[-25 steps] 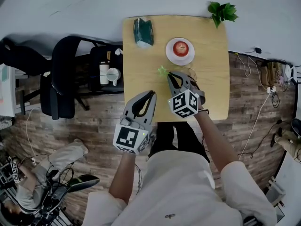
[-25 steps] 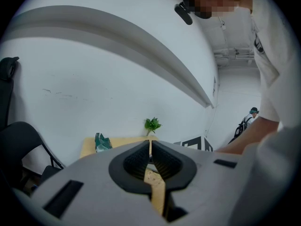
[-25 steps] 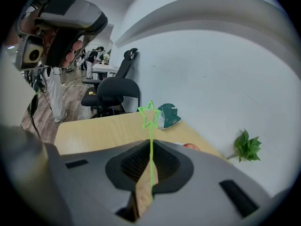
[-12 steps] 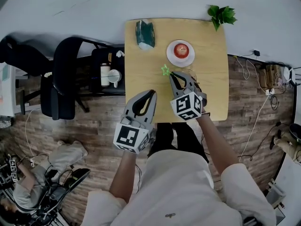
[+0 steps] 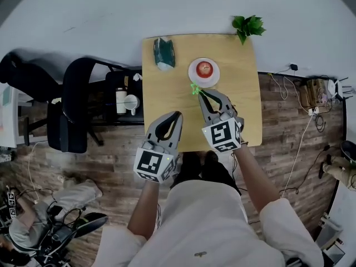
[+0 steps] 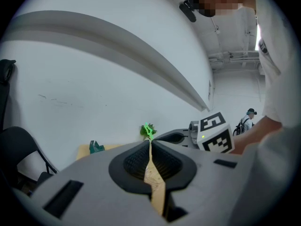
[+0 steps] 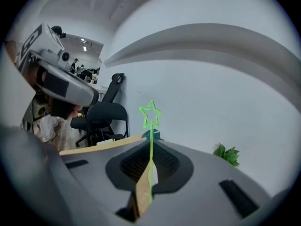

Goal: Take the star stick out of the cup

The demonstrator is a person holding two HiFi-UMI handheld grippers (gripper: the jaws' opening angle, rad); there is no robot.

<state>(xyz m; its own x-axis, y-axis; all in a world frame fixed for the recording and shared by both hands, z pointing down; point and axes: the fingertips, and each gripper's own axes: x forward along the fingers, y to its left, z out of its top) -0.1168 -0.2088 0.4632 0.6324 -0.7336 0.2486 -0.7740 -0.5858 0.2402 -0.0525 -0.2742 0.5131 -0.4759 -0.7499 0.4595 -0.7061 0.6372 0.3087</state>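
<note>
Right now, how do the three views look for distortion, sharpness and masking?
Head view: strong fisheye, the wall line bows behind the table; lighting even, no glare. Left gripper view: black round vignette, a mosaic patch over a face at the top. Right gripper view: the star stick reads sharp against the plain wall; the near jaw surfaces look soft.

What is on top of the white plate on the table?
A red apple sits at its centre. The plate surface under the apple is covered, so nothing more can be told there.
</note>
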